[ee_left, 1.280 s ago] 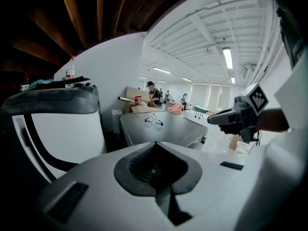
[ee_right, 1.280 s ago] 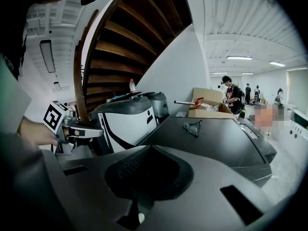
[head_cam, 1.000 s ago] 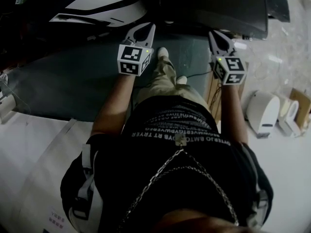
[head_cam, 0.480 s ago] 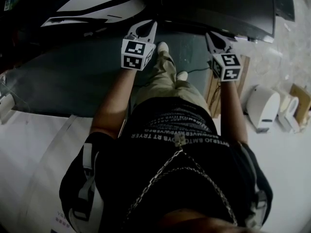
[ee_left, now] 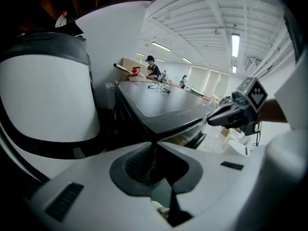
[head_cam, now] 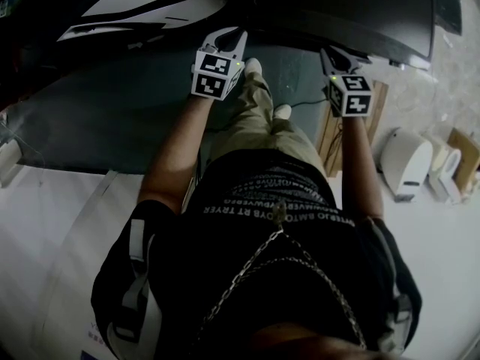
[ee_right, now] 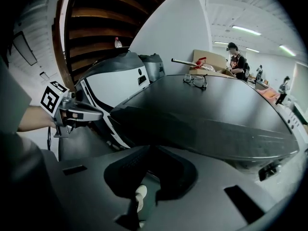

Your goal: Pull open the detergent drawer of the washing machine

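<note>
A dark, flat-topped washing machine (head_cam: pixel 337 13) stands in front of me; its top (ee_right: pixel 207 114) fills the right gripper view and its front corner (ee_left: pixel 163 109) shows in the left gripper view. I cannot make out a detergent drawer in any view. My left gripper (head_cam: pixel 231 37) hangs shut and empty just before the machine's front left edge. My right gripper (head_cam: pixel 330 53) is also shut and empty, near the front edge further right. Each gripper shows in the other's view: the right gripper (ee_left: pixel 214 121) and the left gripper (ee_right: pixel 98 114). Neither touches the machine.
A white and black rounded machine (head_cam: pixel 150 6) stands left of the washer. A grey-green mat (head_cam: pixel 97 126) lies under my feet. At the right, a white appliance (head_cam: pixel 405 167) and cardboard (head_cam: pixel 465 160) sit on the floor. Glasses (ee_right: pixel 195 80) lie on the washer's top.
Both grippers have sunk and tipped further downward, ending closer to the washer's front edge. Their jaws stay together.
</note>
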The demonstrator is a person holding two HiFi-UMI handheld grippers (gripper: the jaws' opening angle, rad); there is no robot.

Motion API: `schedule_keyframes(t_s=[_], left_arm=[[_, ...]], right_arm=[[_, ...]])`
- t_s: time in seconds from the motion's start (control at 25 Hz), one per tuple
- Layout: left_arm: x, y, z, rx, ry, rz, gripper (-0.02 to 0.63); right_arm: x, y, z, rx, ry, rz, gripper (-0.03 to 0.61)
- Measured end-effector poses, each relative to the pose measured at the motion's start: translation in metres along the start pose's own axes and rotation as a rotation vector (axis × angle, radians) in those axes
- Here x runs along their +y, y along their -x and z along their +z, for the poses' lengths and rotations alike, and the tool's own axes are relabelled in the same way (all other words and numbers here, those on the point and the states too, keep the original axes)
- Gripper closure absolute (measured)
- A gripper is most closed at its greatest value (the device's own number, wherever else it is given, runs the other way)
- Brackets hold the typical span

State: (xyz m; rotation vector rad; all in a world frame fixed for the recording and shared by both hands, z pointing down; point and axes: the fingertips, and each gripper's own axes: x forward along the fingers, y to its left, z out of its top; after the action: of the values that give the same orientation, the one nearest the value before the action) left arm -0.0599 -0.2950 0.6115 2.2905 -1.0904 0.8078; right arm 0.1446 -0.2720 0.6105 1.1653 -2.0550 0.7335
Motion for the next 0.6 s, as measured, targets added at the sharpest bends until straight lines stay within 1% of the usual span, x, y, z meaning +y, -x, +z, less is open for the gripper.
schedule_keyframes(t_s=[0.04, 0.08, 0.12, 0.32, 0.48, 0.6], left_arm=[[-0.001, -0.002, 0.000, 0.004, -0.005, -0.013, 0.590], [-0.003, -0.004, 0.000, 0.007, -0.008, -0.026, 0.561], [-0.004, -0.006, 0.000, 0.010, -0.010, -0.039, 0.541], [-0.010, -0.014, -0.001, 0.043, -0.029, -0.075, 0.500], [-0.012, -0.018, -0.003, 0.070, -0.040, -0.080, 0.486], [-0.012, -0.020, 0.000, 0.067, -0.038, -0.066, 0.486]], right_arm=[[0.001, -0.001, 0.001, 0.008, -0.004, 0.002, 0.564], [0.001, -0.002, 0.001, 0.013, -0.006, 0.004, 0.538], [0.001, -0.003, 0.001, 0.016, -0.007, 0.005, 0.538], [0.001, -0.003, 0.001, 0.016, -0.009, -0.004, 0.538], [0.003, -0.004, 0.000, 0.033, -0.014, -0.018, 0.527], [0.003, -0.004, 0.001, 0.046, -0.016, -0.029, 0.515]])
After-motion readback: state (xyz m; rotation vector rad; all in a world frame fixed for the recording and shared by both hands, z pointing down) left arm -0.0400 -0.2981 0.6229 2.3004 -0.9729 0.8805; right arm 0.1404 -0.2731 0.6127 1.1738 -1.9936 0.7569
